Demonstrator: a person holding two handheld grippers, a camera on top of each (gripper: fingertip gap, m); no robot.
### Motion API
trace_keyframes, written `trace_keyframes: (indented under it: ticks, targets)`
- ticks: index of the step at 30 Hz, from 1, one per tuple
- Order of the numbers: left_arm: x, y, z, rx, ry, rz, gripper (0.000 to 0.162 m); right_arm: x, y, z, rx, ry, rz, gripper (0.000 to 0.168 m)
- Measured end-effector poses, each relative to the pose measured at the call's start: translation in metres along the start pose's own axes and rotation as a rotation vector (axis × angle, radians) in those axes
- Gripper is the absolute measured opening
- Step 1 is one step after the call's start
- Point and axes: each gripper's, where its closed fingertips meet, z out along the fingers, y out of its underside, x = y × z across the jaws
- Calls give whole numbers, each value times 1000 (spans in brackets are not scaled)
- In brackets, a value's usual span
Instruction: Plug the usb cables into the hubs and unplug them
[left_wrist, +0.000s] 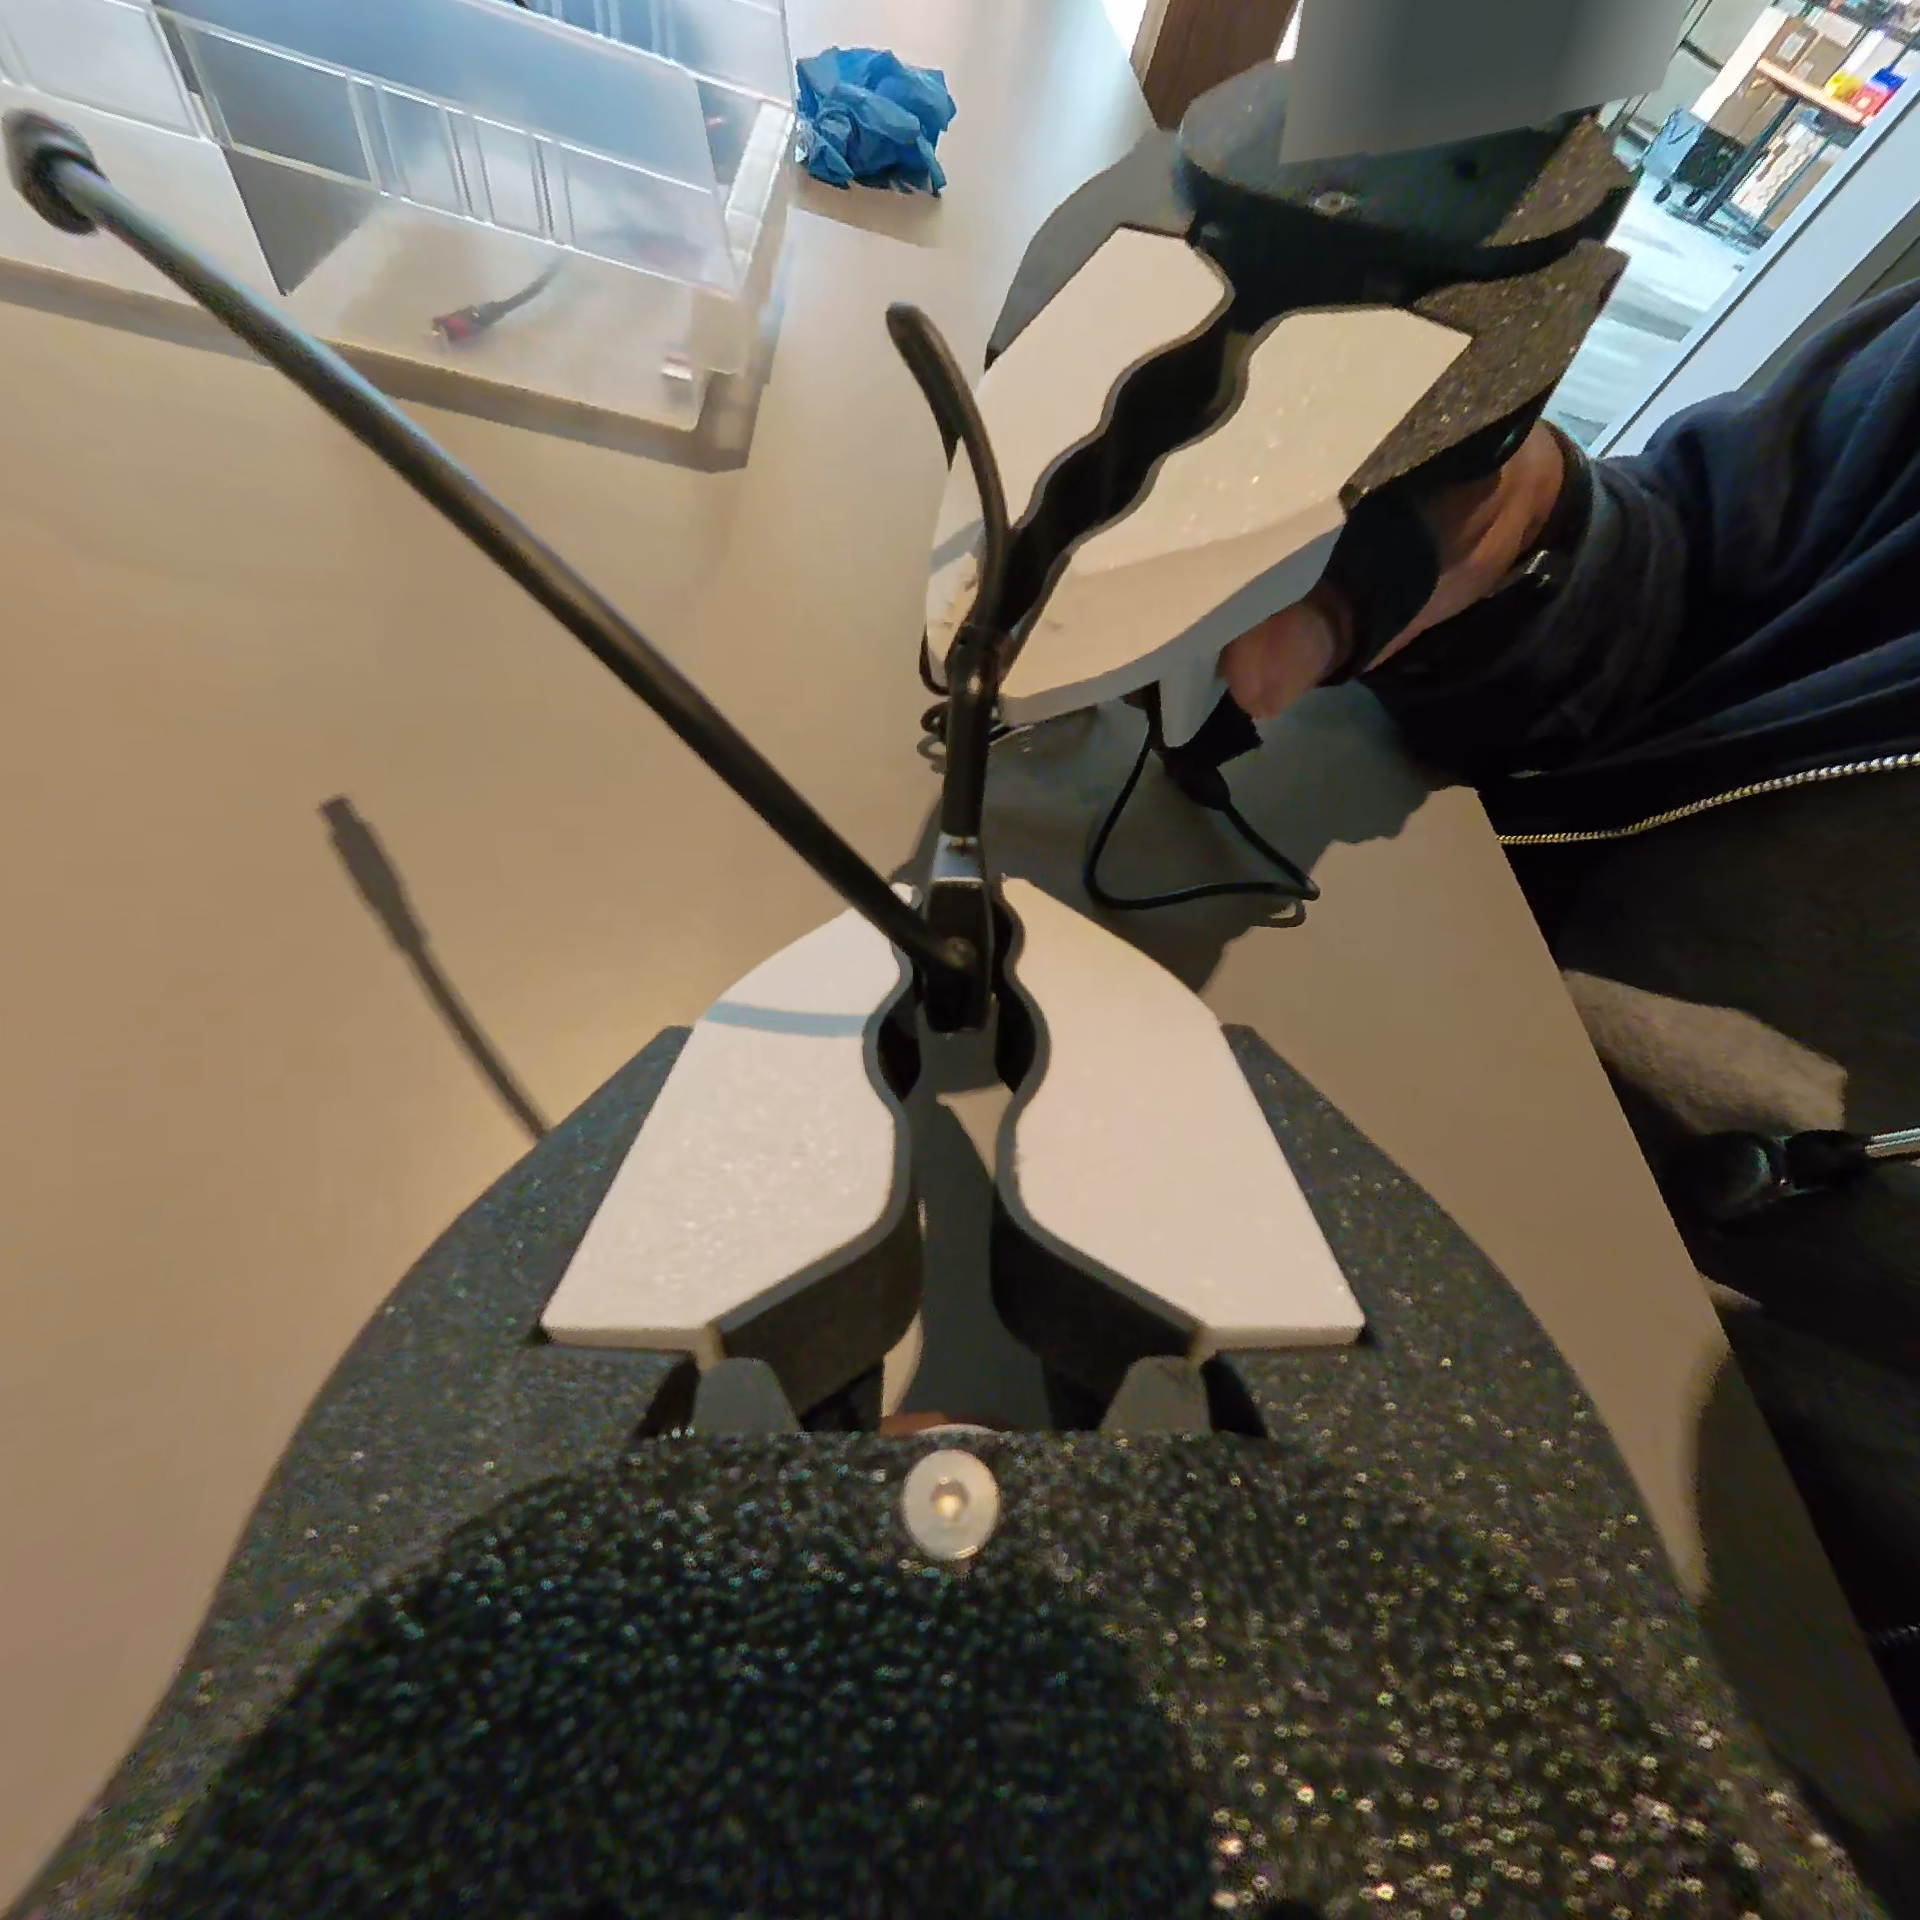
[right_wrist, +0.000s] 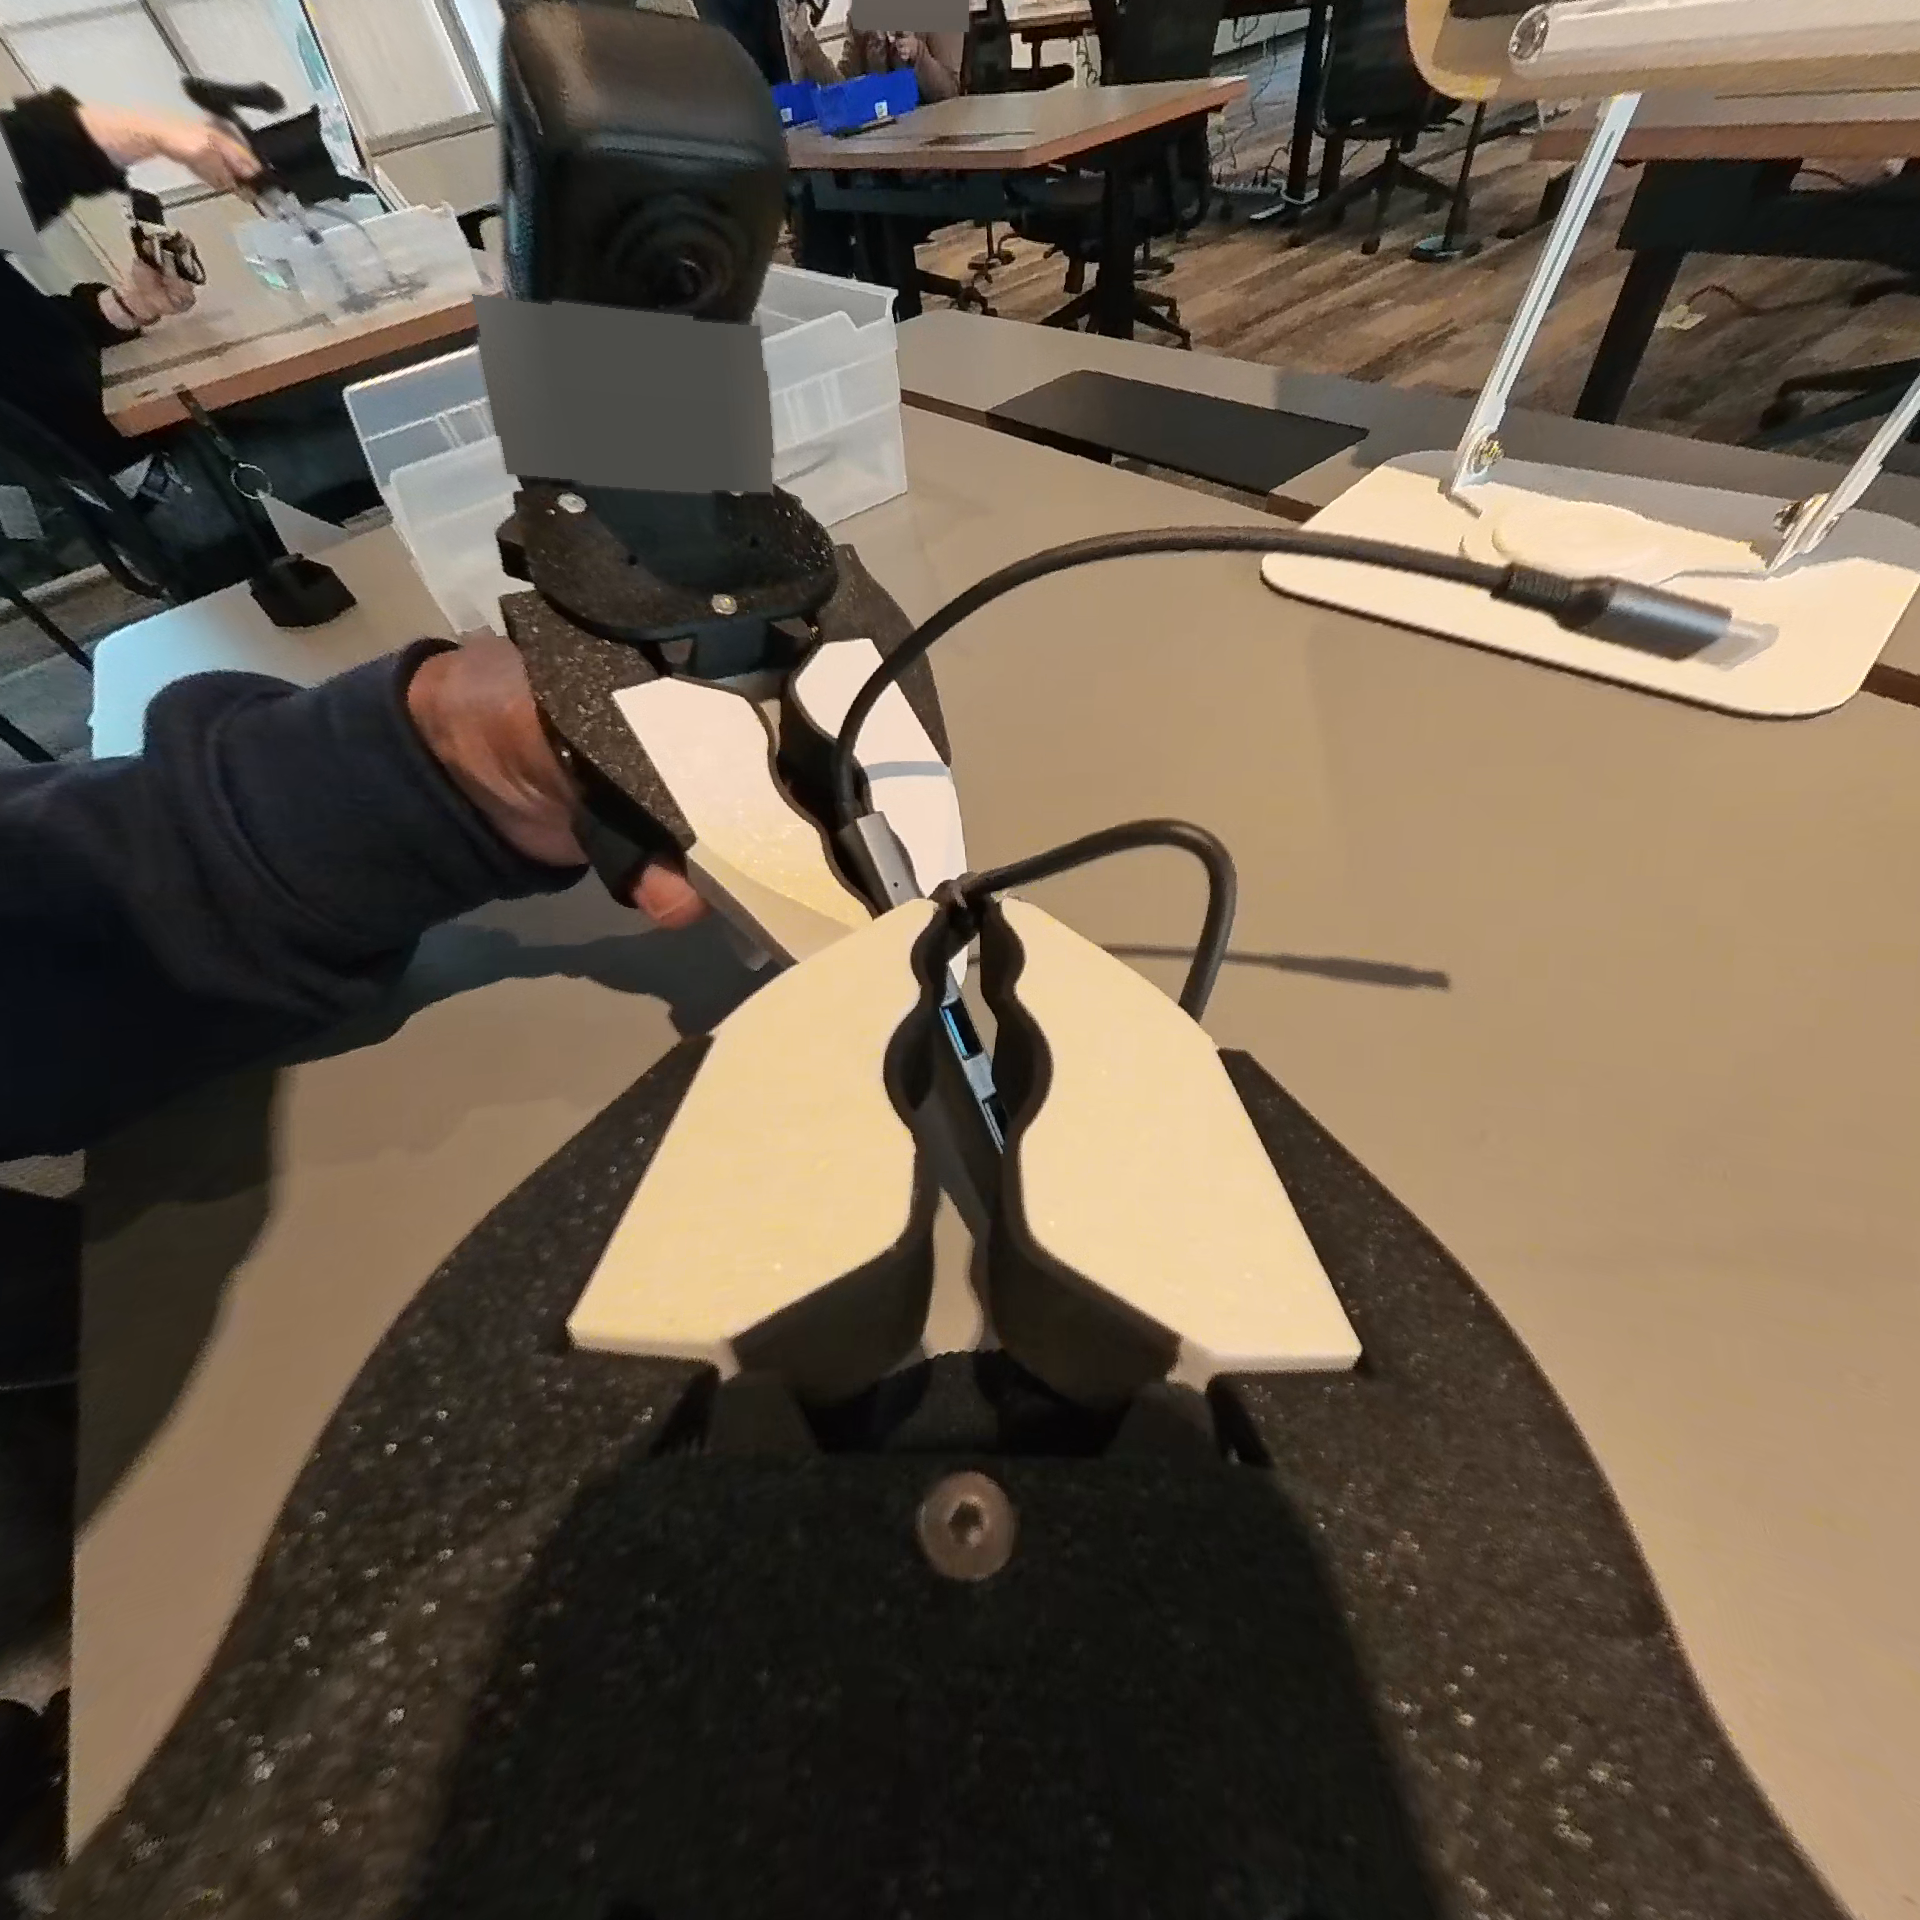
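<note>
With the right gripper (right_wrist: 961, 925) clamping the slim grey hub (right_wrist: 966, 1081) at frame centre and the left gripper (left_wrist: 961, 935) pinching the black cable's grey plug (left_wrist: 956, 904), keep plug and port coaxial.

left wrist view: we look forward along our own fingers (left_wrist: 790, 1132), close above the table (left_wrist: 312, 727) | right wrist view: likewise, facing the opposite way | shared: each view shows the other gripper, near, over that table

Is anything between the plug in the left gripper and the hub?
Nothing visible: the grey metal plug in the left gripper sits at the slim grey hub's end, in the right gripper; the hub's black cable loops clear aside.
</note>
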Motion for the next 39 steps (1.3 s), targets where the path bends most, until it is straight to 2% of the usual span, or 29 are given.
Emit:
trace_keyframes:
  ticks: [8,15,25,33,39]
  targets:
    - [0,-2,0,20,5,3,9,0,-1,-1,7,-13,6,6]
    - [3,1,-1,-23,1,54,9,-4,2,-2,-55,-73,-23,6]
    - [1,-1,0,3,-2,38,8,-3,0,-1,-36,-49,-34,6]
    - [3,6,4,-56,-5,73,9,-7,5,0,-110,-73,-73,5]
    - [5,1,4,-14,8,66,9,-6,0,-2,-86,-136,-18,5]
